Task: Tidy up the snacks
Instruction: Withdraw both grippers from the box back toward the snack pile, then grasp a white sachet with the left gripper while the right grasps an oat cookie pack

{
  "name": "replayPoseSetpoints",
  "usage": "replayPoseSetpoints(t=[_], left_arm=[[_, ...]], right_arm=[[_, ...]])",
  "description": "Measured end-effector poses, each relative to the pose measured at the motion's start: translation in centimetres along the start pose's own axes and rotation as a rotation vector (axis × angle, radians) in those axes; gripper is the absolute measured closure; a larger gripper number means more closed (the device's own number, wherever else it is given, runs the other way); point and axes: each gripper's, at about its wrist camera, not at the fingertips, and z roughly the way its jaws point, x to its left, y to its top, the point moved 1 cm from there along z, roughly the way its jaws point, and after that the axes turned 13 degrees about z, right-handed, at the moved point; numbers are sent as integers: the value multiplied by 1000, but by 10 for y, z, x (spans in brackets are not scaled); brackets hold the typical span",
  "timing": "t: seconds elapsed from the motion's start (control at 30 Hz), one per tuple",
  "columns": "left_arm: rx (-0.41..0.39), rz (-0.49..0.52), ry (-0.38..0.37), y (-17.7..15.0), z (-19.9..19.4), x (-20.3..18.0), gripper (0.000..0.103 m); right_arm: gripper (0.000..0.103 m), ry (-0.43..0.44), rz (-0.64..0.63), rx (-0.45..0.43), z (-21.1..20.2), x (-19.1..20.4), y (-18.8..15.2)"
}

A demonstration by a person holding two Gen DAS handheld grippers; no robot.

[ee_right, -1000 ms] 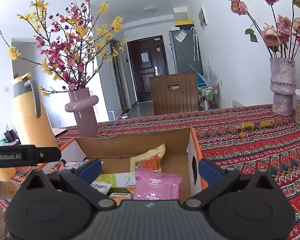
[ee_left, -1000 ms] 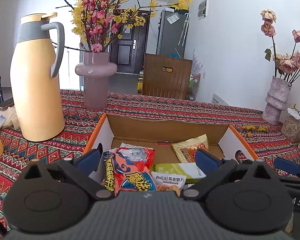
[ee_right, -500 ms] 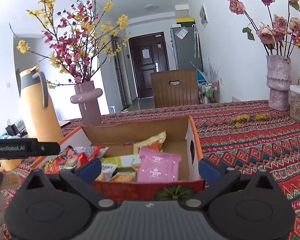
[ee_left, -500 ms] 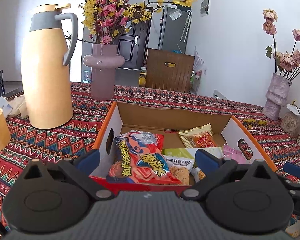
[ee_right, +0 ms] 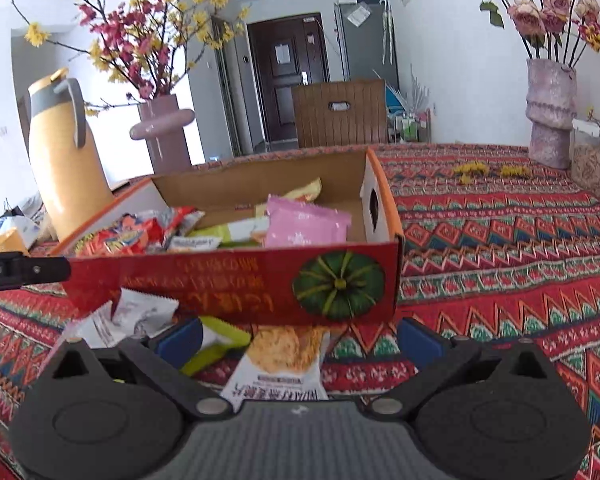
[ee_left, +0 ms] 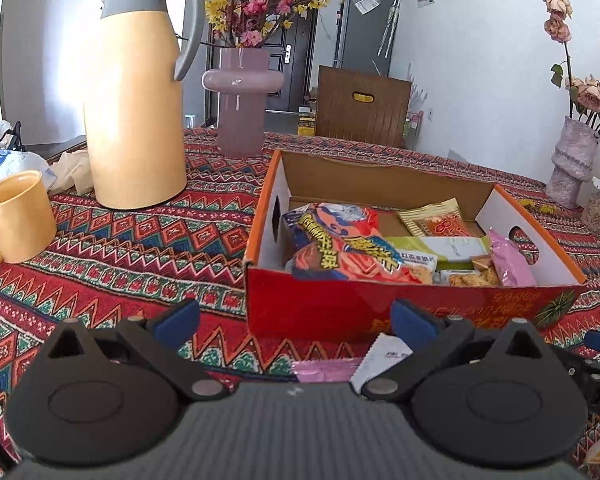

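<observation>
Both hand-held grippers have pulled back from over the box; the left (ee_left: 294, 322) and right (ee_right: 300, 334) are open and empty. Nearest, several snack packets (ee_right: 278, 360) lie loose on the desk (ee_right: 500, 240), left to pack. Beyond, the box (ee_left: 412, 304) already holds a good few snacks (ee_left: 340, 240).

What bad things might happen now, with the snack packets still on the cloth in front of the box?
1. The loose packets lie flat, overlapping, tight against the box front. The right gripper, jaws open, might pinch two at once or nudge the box.
2. The pink packet stands high at the box rim; another snack dropped in could tip it out.
3. The mug and the tall jug stand to the left gripper's side; a wide swing could knock them.
</observation>
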Motion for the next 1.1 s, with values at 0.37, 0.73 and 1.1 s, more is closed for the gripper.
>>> replayPoseSetpoints(t=[0.37,0.73,1.1], left_arm=[[53,-13,8,-19,-2,13,0],[108,-18,-2,-29,-1,14,0],[164,-8,-67,-39,0,-2,0]], right_arm=[[5,-62,-9,101,22,6,-12],[53,-107,-63,74,24,13,-12],[62,-58,-29,19,2,5,-19]])
